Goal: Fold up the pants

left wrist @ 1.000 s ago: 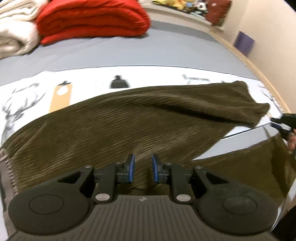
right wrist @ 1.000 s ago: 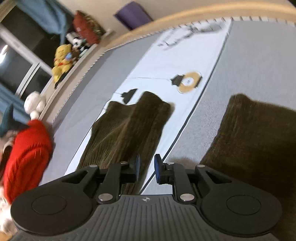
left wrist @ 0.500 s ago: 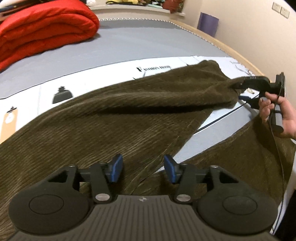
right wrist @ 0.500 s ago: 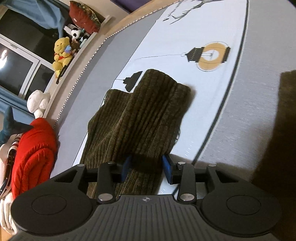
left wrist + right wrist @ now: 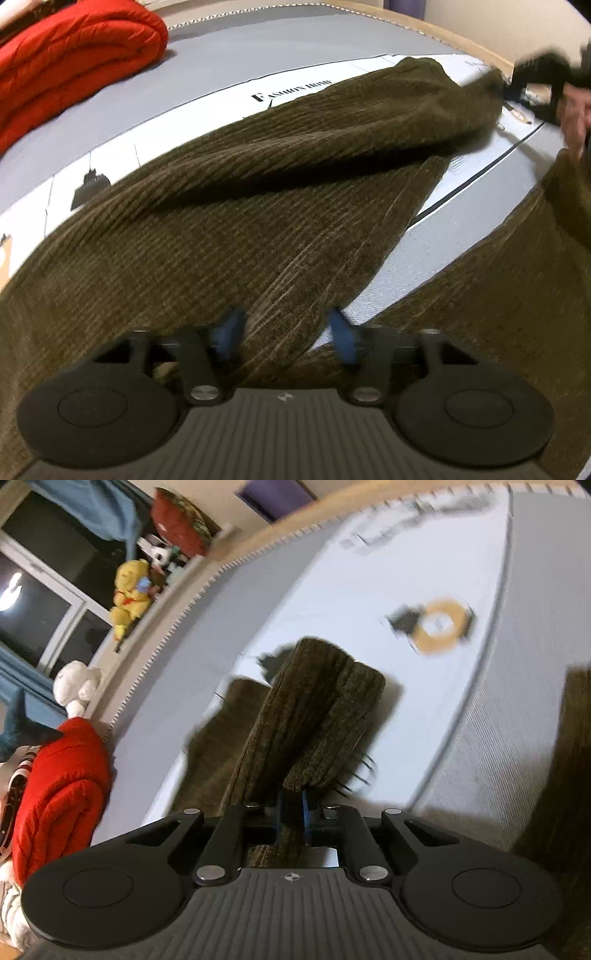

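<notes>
The olive corduroy pants (image 5: 258, 206) lie across the bed (image 5: 258, 48), long axis running from beside the left hand-held gripper (image 5: 284, 334) — jaws just closing, apart, pressing nothing — to the right hand-held gripper (image 5: 291, 810), just clenched on a leg hem.

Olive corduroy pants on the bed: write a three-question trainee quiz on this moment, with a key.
1. True or false: the right gripper has its jaws shut on a pant leg's hem.
2. Which colour is the folded quilt? A blue, B red, C green.
3. Fill in: the left gripper has its jaws ____ over the corduroy pants.

Key: 1 true; 2 B; 3 open (they have just been closing, pads not yet pressing cloth).
</notes>
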A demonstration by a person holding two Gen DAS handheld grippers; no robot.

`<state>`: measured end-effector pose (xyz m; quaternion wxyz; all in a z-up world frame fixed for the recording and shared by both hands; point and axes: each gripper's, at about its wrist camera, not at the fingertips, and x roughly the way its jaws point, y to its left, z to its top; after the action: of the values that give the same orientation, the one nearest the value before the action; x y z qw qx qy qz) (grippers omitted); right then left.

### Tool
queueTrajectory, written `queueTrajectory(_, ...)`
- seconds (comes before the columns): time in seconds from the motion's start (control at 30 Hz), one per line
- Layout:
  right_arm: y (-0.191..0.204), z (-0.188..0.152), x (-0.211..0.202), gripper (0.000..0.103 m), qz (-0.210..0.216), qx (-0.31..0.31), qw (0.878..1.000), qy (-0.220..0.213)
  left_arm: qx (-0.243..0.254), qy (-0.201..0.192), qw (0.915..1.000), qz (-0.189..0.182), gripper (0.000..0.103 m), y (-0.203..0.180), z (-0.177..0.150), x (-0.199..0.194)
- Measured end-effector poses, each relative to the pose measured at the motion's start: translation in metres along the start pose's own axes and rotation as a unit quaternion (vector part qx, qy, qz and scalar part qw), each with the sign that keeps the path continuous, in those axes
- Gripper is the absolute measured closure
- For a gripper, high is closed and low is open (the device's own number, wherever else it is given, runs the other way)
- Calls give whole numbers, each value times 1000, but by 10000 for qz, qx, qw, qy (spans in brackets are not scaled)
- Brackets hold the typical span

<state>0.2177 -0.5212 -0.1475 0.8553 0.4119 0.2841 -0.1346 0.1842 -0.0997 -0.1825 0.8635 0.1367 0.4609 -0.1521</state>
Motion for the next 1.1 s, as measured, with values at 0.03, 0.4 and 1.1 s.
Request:
queueTrajectory(0.03, 10, 5, -9, 93, 82, -61, 9998, -161, 64, 6, 9999, 114, 89, 2, 2, -1)
queueTrajectory(0.4, -6, 2, -11, 94, -2339, -50, 9715, 393, 13, 319, 9922, -1203, 74, 38, -1, -38)
queueTrajectory(1.1, 101, -30, -218, 56, 294, -1778, 9788, -975, -2378, 915, 9670, 48, 61, 154, -37, -45)
